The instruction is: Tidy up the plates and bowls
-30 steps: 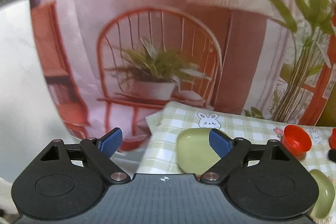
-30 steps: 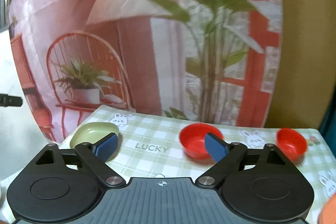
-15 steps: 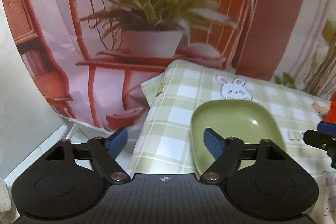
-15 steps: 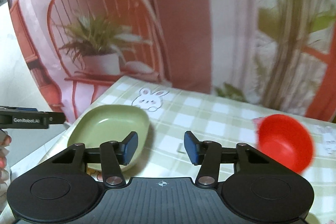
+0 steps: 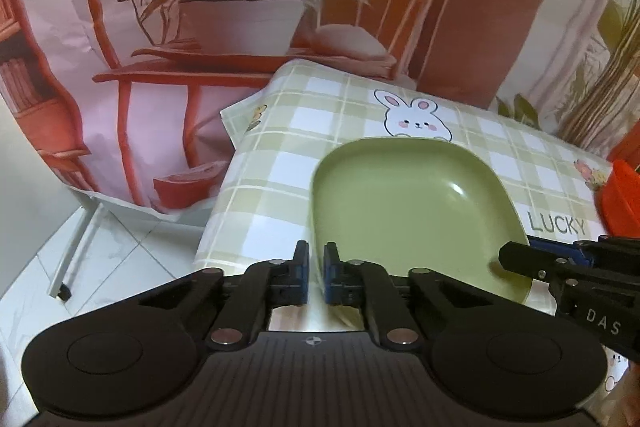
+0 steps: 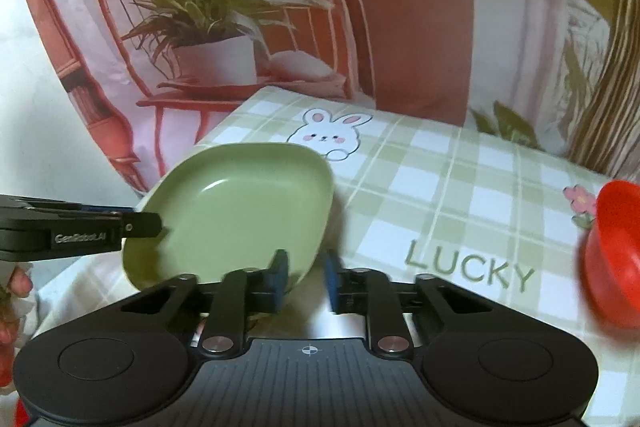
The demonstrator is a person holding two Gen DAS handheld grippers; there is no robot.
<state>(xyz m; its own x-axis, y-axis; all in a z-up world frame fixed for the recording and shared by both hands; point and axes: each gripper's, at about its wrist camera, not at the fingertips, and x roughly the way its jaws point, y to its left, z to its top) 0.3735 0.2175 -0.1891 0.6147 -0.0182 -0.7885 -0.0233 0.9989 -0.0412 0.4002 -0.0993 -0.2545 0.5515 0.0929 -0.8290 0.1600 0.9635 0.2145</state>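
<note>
— What's on the checked rabbit tablecloth (image 5: 288, 163)?
— A green plate (image 5: 412, 203) near its left corner, a red bowl (image 6: 612, 255) well to the right.
— The grippers?
— Left gripper (image 5: 316, 273) is clenched on the plate's left rim. Right gripper (image 6: 306, 279) pinches its near right rim; both jaws just closed.

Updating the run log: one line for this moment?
left hand-held gripper: just closed on green plate rim | right hand-held gripper: just closed on its rim

One green plate (image 5: 412, 203); one red bowl (image 6: 614, 255); one checked tablecloth (image 6: 460, 187); two grippers, left gripper (image 5: 316, 273) and right gripper (image 6: 306, 281).
</note>
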